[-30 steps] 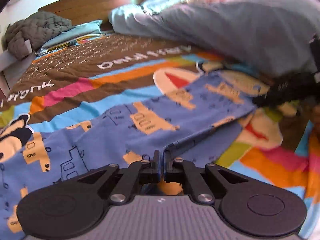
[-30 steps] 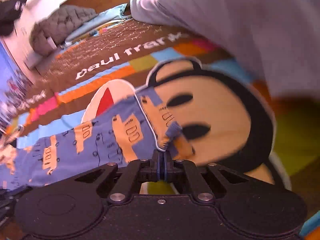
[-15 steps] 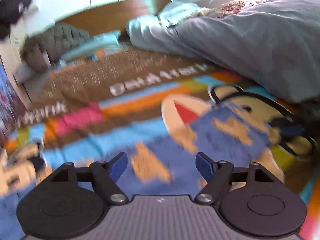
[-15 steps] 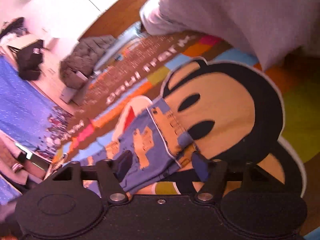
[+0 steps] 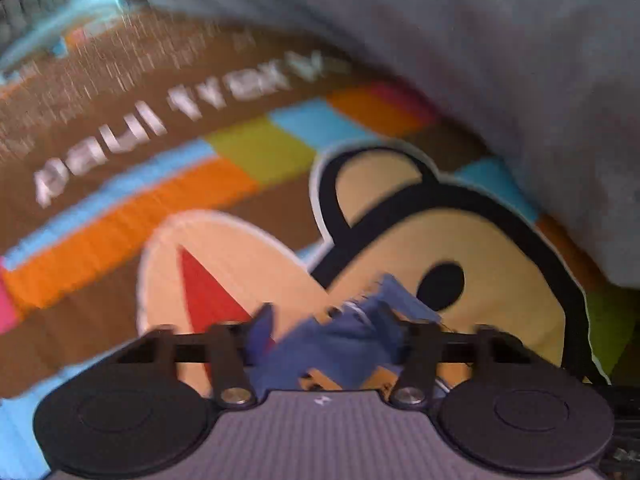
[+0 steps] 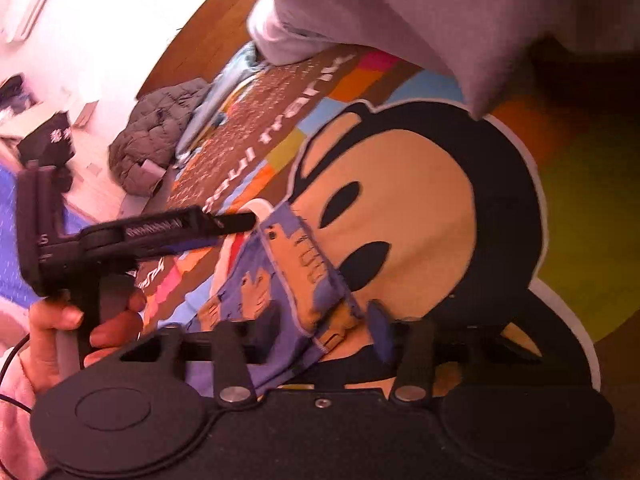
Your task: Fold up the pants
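The blue pants (image 5: 344, 348) with orange truck prints lie on a bedspread (image 5: 240, 184), one end resting on its printed monkey face. My left gripper (image 5: 328, 332) points steeply down at that end; its jaws are closing, with bunched blue cloth between the fingers, though the view is blurred. In the right wrist view the pants' hem (image 6: 280, 272) runs between the fingers of my right gripper (image 6: 322, 330), whose jaws are also closing; the right finger still stands off the cloth. The left gripper (image 6: 244, 221), held by a hand (image 6: 48, 320), has its tip at the hem's far corner.
A grey duvet (image 5: 500, 80) is heaped over the bed's far right and overhangs the monkey print. A grey quilted jacket (image 6: 152, 136) and light blue bedding lie by the wooden headboard (image 6: 208, 28). A black bag (image 6: 48, 140) sits on the floor at the left.
A second ago both grippers were shut on the pants. They then opened wide and have narrowed again around the cloth. The left gripper has swung right to the end on the monkey face.
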Motion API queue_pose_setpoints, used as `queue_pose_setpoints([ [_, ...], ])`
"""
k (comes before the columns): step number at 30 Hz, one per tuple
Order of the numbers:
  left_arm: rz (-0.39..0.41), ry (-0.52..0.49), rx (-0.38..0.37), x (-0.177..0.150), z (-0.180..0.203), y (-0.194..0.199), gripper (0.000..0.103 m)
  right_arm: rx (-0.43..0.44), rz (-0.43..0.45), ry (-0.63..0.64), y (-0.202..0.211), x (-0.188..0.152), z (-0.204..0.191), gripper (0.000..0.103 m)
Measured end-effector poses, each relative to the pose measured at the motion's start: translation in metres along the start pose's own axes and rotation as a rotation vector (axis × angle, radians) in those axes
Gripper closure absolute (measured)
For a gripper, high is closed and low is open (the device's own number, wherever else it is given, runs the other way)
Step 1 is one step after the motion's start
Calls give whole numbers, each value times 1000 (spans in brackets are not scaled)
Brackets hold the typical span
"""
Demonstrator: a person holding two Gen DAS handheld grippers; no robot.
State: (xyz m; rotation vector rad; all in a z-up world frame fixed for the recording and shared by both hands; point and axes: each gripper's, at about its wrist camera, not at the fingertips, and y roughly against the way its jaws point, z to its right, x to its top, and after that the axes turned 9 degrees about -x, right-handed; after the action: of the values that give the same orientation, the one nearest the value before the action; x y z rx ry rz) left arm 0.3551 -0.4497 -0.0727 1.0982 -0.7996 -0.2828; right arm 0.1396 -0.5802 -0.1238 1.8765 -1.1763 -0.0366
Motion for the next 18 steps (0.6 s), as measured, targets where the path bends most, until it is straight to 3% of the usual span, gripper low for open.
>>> queue_pose_setpoints([
  [1,4,20,-16,-1,0,-2,65,-12,-9,-16,-2,1,2,83],
  [3,24,48,-36,-3,3,-2,81,-4,-19,-29,-5,1,4,89],
  [8,28,41,-46,-2,23,5,81,-28,20,-6,13,-1,1,96],
  [10,54,33,-35,0,30,9,80,-24,78,45,36,-1,-4,98],
  [12,58,67,-15,2,32,11,58,-97,149,130,47,-3,-10,103],
  [13,65,102,-7,1,31,13,54,-152,163,163,47,-3,-11,103],
  [15,100,163,4,-1,27,25,37,-117,68,150,36,2,-4,96],
  [16,123,181,12,-4,26,35,34,-97,48,104,34,2,2,90],
  [18,167,188,36,-13,23,59,24,-115,94,115,40,1,1,85],
])
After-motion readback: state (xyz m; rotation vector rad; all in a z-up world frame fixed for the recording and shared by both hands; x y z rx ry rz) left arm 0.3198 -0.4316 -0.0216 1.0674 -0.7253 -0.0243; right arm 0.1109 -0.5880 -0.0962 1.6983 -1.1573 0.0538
